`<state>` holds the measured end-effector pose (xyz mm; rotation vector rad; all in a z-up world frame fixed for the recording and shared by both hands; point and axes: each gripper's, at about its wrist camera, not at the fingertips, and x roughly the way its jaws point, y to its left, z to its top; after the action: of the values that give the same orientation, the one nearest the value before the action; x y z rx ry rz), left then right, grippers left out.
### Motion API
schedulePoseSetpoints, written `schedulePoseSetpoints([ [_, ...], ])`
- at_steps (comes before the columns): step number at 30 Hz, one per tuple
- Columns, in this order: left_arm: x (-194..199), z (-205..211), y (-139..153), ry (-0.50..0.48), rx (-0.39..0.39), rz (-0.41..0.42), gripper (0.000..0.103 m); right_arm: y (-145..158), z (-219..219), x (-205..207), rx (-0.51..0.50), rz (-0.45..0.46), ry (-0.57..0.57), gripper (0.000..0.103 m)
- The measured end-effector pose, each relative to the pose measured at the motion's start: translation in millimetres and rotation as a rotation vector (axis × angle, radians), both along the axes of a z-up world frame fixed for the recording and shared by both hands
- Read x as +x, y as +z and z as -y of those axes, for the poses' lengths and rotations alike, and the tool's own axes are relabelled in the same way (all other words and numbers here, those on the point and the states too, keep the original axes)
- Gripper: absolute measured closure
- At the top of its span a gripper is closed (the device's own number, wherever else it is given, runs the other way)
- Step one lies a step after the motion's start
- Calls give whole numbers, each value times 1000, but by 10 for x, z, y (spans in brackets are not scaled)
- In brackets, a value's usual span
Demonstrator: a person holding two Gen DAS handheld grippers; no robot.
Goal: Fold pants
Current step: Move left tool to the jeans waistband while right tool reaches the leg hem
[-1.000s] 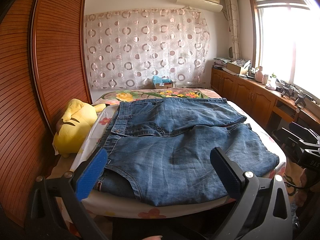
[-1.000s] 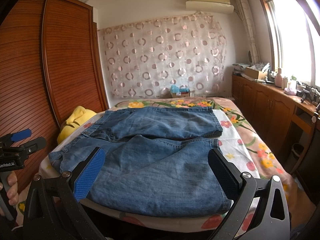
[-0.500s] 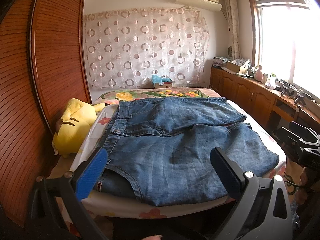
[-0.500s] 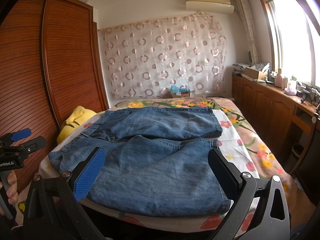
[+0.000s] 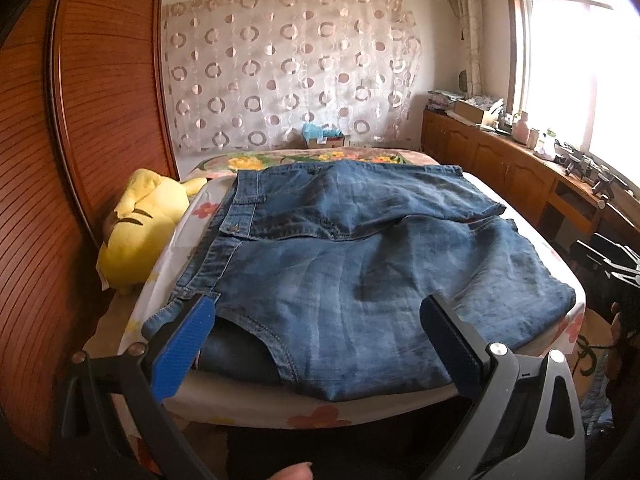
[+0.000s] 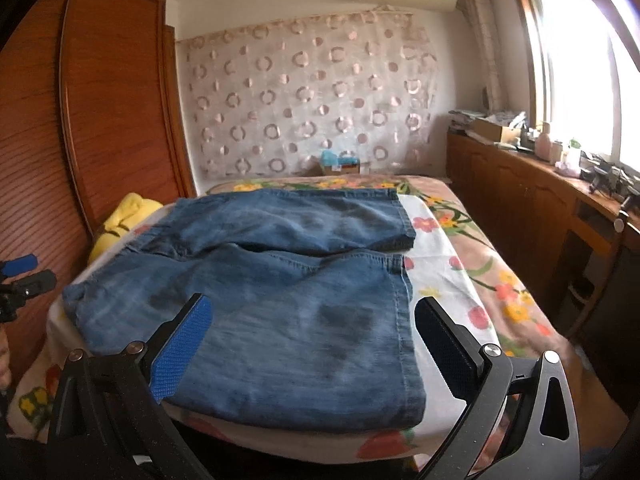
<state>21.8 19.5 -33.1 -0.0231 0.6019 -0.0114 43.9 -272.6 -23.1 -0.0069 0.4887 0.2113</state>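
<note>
Both claws, left [image 5: 316, 328] and right [image 6: 312, 324], gape wide and empty at the bed's [image 6: 448, 240] near edge; the denim shorts [image 6: 280, 312] lie crosswise ahead, waistband probably nearer the left.

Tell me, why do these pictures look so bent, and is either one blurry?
Both views: fisheye lenses bow the wardrobe and darken the corners; the window blows out white. Left view: jeans fairly sharp. Right view: jeans and curtain look smeared, probably motion blur.
</note>
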Motion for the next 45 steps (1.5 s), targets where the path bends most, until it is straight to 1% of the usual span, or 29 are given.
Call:
schedulePoseSetpoints([
  [3, 39, -35, -83, 4, -3, -17, 0, -69, 100, 62, -6, -17, -22, 3],
  [5, 74, -73, -157, 9, -4, -34, 0, -124, 167, 89, 10, -43, 11, 5],
  [6, 86, -92, -185, 10, -6, -42, 0, -154, 195, 100, 0, -54, 0, 6],
  [8, 114, -140, -227, 15, -10, -54, 0, -200, 239, 112, -11, -73, -2, 14],
  [11, 128, -194, -265, 22, -17, -63, 0, -265, 328, 126, -12, -102, -9, 18],
  [13, 137, -235, -289, 22, -24, -69, 0, -308, 367, 134, -18, -121, -10, 20],
  [20, 202, -362, -405, 28, -35, -90, 0, -454, 453, 107, -24, -191, 1, 20],
  [26, 234, -511, -483, 46, -68, -101, 0, -540, 439, 44, -34, -232, 25, 20],
  [30, 224, -615, -479, 52, -91, -90, 0, -568, 433, 34, -39, -247, 33, 20],
  [33, 245, -716, -481, 62, -77, -91, 0, -586, 446, 24, -35, -251, 35, 20],
  [37, 278, -897, -509, 93, -68, -102, 0, -609, 449, 35, -34, -260, 39, 20],
  [40, 299, -1075, -548, 116, -83, -116, 0, -636, 449, 41, -36, -267, 40, 20],
  [43, 305, -1216, -576, 114, -103, -128, 0, -646, 444, 34, -40, -270, 42, 20],
  [45, 284, -1284, -578, 131, -94, -123, 2, -647, 442, 35, -39, -269, 42, 20],
])
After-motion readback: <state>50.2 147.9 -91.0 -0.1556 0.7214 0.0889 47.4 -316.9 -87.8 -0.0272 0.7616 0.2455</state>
